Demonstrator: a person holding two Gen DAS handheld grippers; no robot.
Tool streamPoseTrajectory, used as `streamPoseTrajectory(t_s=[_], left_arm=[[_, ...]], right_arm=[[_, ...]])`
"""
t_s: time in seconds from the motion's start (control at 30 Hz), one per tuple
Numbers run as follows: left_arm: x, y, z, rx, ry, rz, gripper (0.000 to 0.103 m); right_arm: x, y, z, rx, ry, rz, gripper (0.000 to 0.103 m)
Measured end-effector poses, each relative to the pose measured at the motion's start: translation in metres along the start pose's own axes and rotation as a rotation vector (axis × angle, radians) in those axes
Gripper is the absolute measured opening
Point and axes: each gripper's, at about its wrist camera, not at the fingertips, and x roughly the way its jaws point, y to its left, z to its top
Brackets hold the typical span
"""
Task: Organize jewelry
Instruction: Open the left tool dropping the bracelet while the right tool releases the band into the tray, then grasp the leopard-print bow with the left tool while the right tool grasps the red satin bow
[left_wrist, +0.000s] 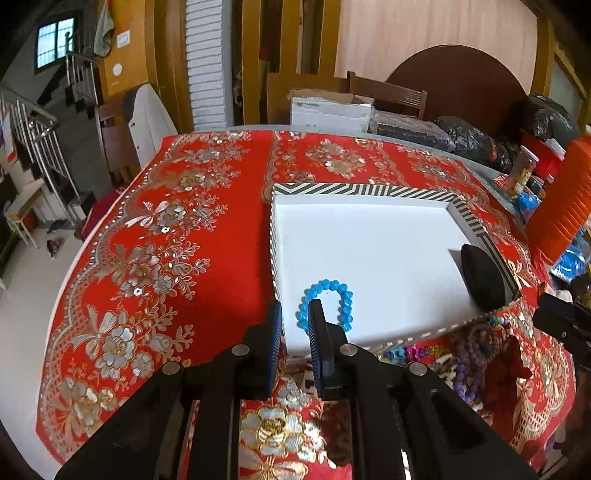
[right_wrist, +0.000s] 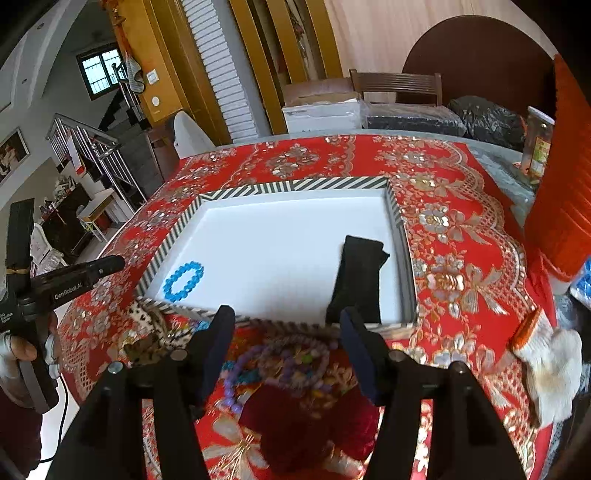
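White-floored tray (right_wrist: 391, 199) with a striped rim sits mid-frame on the red flowered cloth (right_wrist: 461, 229). Inside: a blue bead bracelet (right_wrist: 183, 281) at its lower-left corner and a black pad (right_wrist: 356, 280) near its right wall. Mixed bead jewelry (right_wrist: 288, 363) lies heaped on the cloth below the tray's near rim. Left gripper (left_wrist: 294, 314): fingers nearly together, nothing between them. Right gripper (right_wrist: 286, 325): fingers well apart, empty.

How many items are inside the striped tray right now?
2: a blue beaded bracelet near the tray's near-left corner, and a black fabric piece against its right wall. Nothing else shows inside.
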Motion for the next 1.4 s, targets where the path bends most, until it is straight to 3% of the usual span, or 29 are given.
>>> streamPoseTrajectory(t_s=[0.37,0.67,0.9,1.17,1.4], left_arm=[[-0.025,-0.009,-0.018,0.030,-0.026,0.011,0.012],[-0.035,0.009,-0.032,-0.054,0.027,-0.079,0.013],[-0.033,0.015,-0.049,-0.097,0.082,-0.176,0.023],[-0.008,0.004,-0.069,-0.117,0.163,-0.242,0.024],[0.008,-0.005,-0.070,-0.132,0.179,-0.290,0.028]], right_arm=[[-0.022,-0.003,-0.024,0.018,-0.005,-0.003,0.063],[-0.028,-0.005,-0.043,0.032,0.021,-0.005,0.063],[-0.030,-0.007,-0.055,0.034,0.029,-0.002,0.063],[-0.024,-0.021,-0.076,0.066,0.067,-0.004,0.063],[-0.020,-0.014,-0.075,0.019,0.055,0.027,0.063]])
